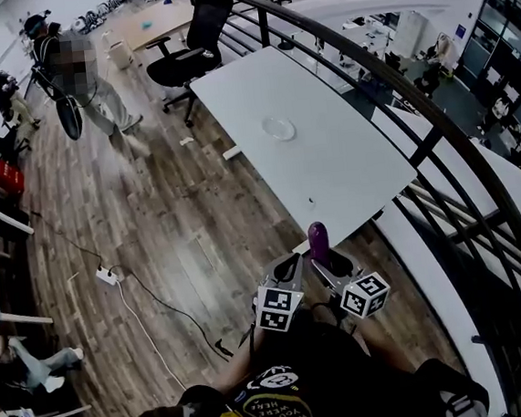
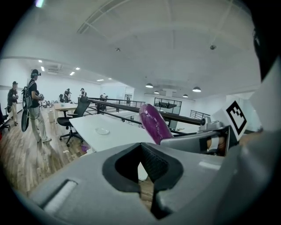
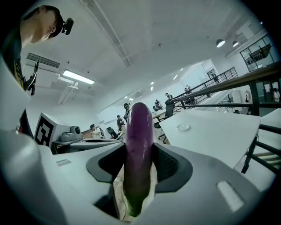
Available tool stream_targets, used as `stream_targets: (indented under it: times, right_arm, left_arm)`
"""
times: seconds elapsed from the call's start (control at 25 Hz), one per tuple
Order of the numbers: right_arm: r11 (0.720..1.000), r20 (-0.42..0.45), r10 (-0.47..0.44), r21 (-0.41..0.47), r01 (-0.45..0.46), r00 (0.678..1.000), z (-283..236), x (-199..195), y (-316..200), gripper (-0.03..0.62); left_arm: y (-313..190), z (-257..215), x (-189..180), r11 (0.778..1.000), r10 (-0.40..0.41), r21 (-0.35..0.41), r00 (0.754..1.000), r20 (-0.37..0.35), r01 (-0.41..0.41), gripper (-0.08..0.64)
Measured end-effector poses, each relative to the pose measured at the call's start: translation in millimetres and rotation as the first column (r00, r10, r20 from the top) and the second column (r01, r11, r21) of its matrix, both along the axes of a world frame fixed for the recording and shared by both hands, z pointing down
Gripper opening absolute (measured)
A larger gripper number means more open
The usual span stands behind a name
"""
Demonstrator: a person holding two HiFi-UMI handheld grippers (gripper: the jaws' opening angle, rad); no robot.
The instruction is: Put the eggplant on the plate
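Note:
A long purple eggplant (image 3: pixel 138 149) stands upright between the pads of my right gripper (image 3: pixel 139 173), which is shut on its lower part. In the head view the eggplant (image 1: pixel 318 240) sticks up above the right gripper (image 1: pixel 328 262), just short of the near end of the white table (image 1: pixel 349 176). A small clear plate (image 1: pixel 278 128) lies on the table's far half, also seen as the plate (image 3: pixel 183 127) and the plate (image 2: pixel 102 131). My left gripper (image 1: pixel 283 272) is beside the right one. Its jaws (image 2: pixel 141 148) are shut and empty, with the eggplant (image 2: pixel 154 123) just to their right.
A black metal railing (image 1: pixel 437 140) runs along the table's right side. A black office chair (image 1: pixel 192 45) stands at the table's far end. A person (image 1: pixel 73 74) stands on the wood floor at the left, others farther back. A power strip (image 1: pixel 107 275) with cables lies on the floor.

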State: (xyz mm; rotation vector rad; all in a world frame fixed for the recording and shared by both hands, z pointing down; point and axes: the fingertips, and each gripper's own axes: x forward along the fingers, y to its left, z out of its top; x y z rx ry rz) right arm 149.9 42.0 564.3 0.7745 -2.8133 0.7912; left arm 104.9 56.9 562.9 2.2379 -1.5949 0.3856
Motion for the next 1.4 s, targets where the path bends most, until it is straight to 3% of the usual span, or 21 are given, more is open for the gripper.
stream_targets:
  times: [0.4, 0.6, 0.84, 1.04, 1.4]
  right_arm:
    - [0.998, 0.009, 0.014, 0.057, -0.014, 1.000, -19, -103, -74, 0.202]
    - [0.997, 0.013, 0.049, 0.052, -0.050, 0.999, -18, -132, -89, 0.202]
    - [0.999, -0.032, 0.040, -0.007, -0.040, 0.999, -1, -150, -103, 0.202]
    - [1.000, -0.016, 0.007, 0.001, -0.007, 1.000, -8, -177, -137, 0.202]
    - [1.000, 0.041, -0.007, 0.029, 0.005, 0.999, -14, -216, -244, 0.202]
  left_arm:
    - [-76, -21, -113, 0.998, -0.014, 0.069, 1.000, 0.001, 0.014, 0.005]
    - [-97, -8, -151, 0.999, -0.011, 0.052, 1.000, -0.024, 0.012, 0.005]
    - [-113, -5, -171, 0.999, -0.024, 0.037, 0.998, -0.054, 0.026, 0.005]
    - [-141, -5, -191, 0.999, -0.038, 0.035, 0.999, -0.032, 0.039, 0.005]
    - [-251, -17, -221, 0.998, -0.013, 0.069, 0.999, 0.039, 0.010, 0.005]
